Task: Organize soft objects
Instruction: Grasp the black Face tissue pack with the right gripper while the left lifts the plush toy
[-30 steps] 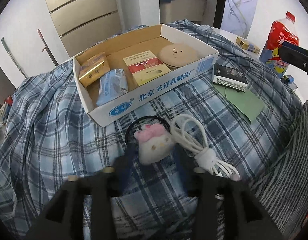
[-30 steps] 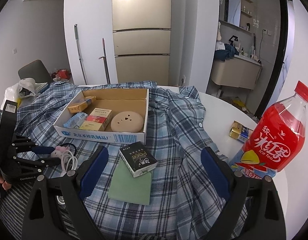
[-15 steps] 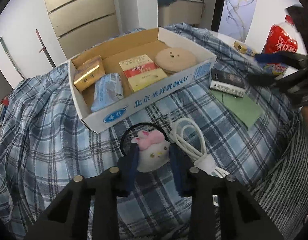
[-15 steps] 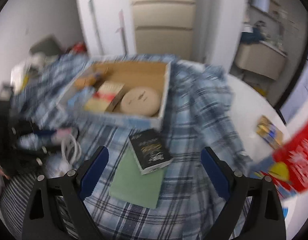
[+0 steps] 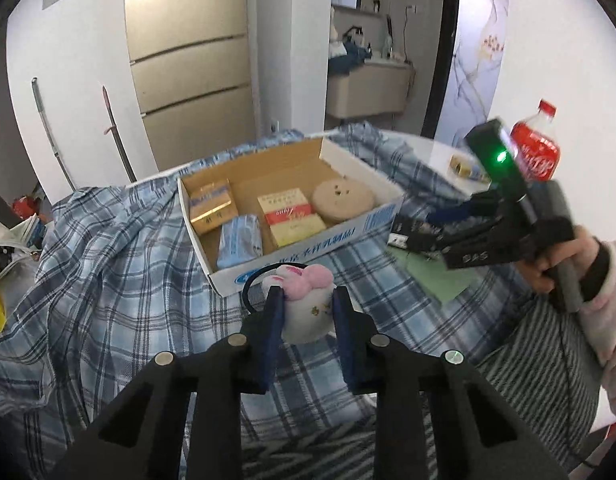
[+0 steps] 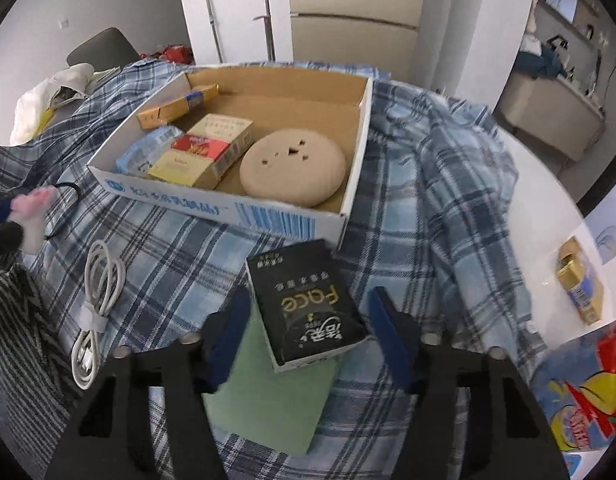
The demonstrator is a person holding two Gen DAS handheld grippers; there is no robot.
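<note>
My left gripper [image 5: 308, 304] is shut on a small white plush toy with a pink bow [image 5: 308, 304] and holds it above the plaid cloth, just in front of the cardboard box [image 5: 308, 236]. A black hair band [image 5: 250, 284] hangs from the toy. The toy also shows at the left edge of the right wrist view [image 6: 30, 216]. My right gripper [image 6: 310, 320] is open, its fingers either side of a black "Face" tissue pack [image 6: 304, 312] that lies on a green pad [image 6: 268, 392]. The box [image 6: 228, 208] holds a blue tissue pack [image 6: 148, 152], small cartons and a round beige pad [image 6: 294, 172].
A coiled white cable [image 6: 98, 292] lies on the plaid cloth [image 6: 428, 200] left of the green pad. A red drink bottle [image 5: 536, 152] and a small gold carton [image 6: 580, 284] stand on the white table at the right. A striped garment [image 5: 540, 360] lies at the front.
My left gripper has closed on the plush toy and lifted it off the cloth toward the box. My right gripper has moved down and forward over the black tissue pack.
</note>
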